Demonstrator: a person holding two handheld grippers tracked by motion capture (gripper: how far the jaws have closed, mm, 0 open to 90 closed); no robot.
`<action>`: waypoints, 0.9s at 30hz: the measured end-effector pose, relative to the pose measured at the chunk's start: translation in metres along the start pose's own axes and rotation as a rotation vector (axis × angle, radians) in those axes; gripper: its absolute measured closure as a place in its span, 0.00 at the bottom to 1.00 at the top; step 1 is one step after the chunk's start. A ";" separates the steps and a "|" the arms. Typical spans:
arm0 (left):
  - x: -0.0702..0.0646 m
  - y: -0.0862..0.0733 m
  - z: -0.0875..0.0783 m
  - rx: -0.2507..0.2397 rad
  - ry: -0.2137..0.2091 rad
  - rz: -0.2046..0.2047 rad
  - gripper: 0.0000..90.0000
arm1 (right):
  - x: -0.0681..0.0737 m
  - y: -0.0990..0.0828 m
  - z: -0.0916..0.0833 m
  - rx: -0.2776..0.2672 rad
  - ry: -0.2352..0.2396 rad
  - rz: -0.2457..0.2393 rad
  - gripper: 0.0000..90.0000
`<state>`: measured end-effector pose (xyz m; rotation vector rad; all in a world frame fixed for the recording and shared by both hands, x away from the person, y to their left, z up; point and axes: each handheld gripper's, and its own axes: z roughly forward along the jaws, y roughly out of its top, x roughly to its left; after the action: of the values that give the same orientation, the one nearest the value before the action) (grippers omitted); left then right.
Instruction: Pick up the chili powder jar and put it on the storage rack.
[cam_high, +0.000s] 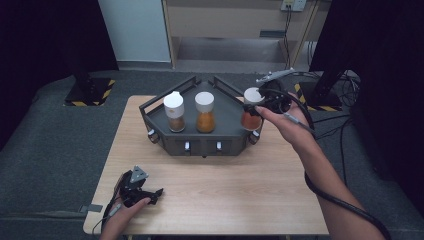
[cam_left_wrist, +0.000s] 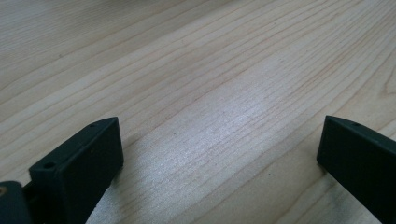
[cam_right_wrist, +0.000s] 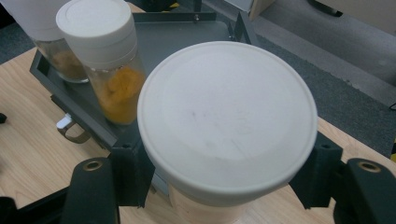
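The right gripper (cam_high: 256, 106) grasps the red-spice jar (cam_high: 251, 119) at the grey rack's (cam_high: 227, 141) right end. The left gripper (cam_high: 141, 192) rests near the rack on the tabletop (cam_high: 225, 185), jaws released.

1. Three spice jars, each with a white cap: one with brown contents (cam_high: 174, 112) and one with orange contents (cam_high: 205, 112) standing in the tray, one with red-orange contents (cam_high: 251, 109) at the tray's right end.
2. One dark grey angular tray (cam_high: 227, 129), with four small knobs counted along its front wall.
3. One wooden table (cam_high: 230, 185).
4. Two handheld grippers: left gripper (cam_high: 156, 194) resting on the table, right gripper (cam_high: 256, 103) clamped on the red-orange jar.
5. Two black stands with yellow-black striped bases (cam_high: 90, 92) on the floor behind the table.
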<state>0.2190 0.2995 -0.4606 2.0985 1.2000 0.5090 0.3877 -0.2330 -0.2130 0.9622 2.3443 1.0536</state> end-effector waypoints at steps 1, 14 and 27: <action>0.000 0.000 0.000 0.001 0.000 0.000 0.00 | 0.000 0.001 0.001 -0.002 -0.002 0.002 0.38; 0.000 0.000 0.000 0.000 -0.001 0.000 0.00 | 0.001 0.007 0.021 0.007 -0.002 0.017 0.38; 0.000 0.000 0.000 0.000 0.000 0.000 0.00 | 0.008 0.014 0.040 0.017 0.013 0.006 0.38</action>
<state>0.2190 0.2995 -0.4606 2.0985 1.1999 0.5091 0.4118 -0.2010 -0.2286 0.9727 2.3654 1.0468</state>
